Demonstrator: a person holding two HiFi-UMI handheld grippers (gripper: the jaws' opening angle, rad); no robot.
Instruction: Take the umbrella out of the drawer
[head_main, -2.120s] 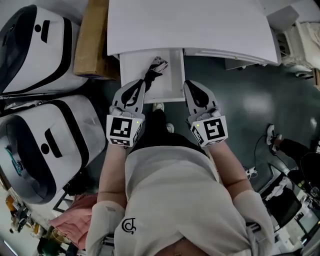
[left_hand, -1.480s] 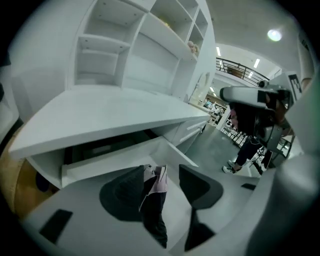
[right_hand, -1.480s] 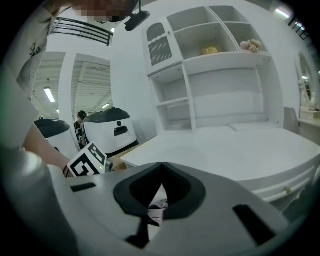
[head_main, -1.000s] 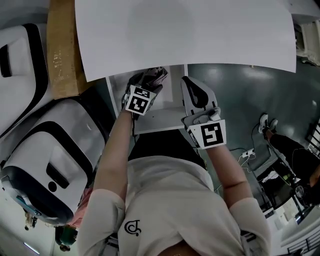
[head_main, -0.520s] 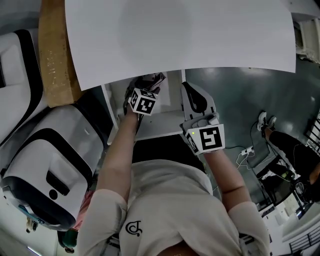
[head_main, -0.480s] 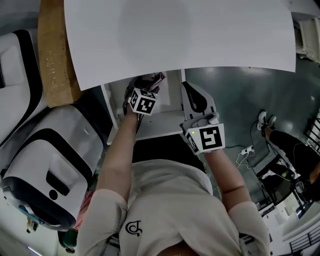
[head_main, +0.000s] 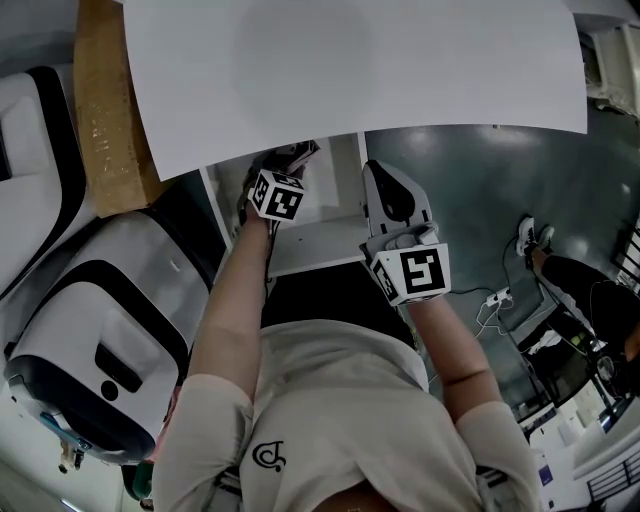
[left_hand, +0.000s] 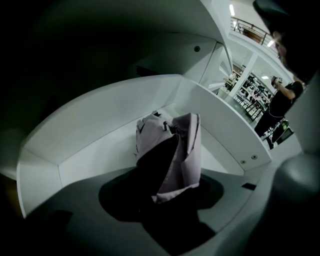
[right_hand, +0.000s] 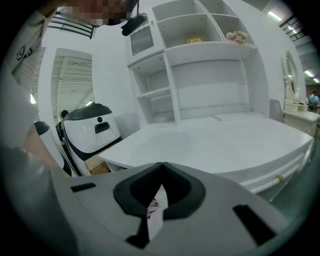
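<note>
At my 10 o'clock a cardboard box (head_main: 105, 110) sits beside the white table (head_main: 350, 70), and a white-and-black machine (head_main: 90, 330) stands at 8 o'clock. My left tongs (head_main: 277, 185) point steeply down into the open drawer (head_main: 335, 200), which juts from under the table's edge at 12 o'clock. They are closing on the umbrella (left_hand: 175, 145), which stands between them, its pale folds and dark part right against the pads. The umbrella is inside the drawer, in its left half and toward the back, close under the table's edge. My right tongs (head_main: 378, 180) hang at 1 o'clock by the drawer's right side, their tips pressed together with nothing held.
</note>
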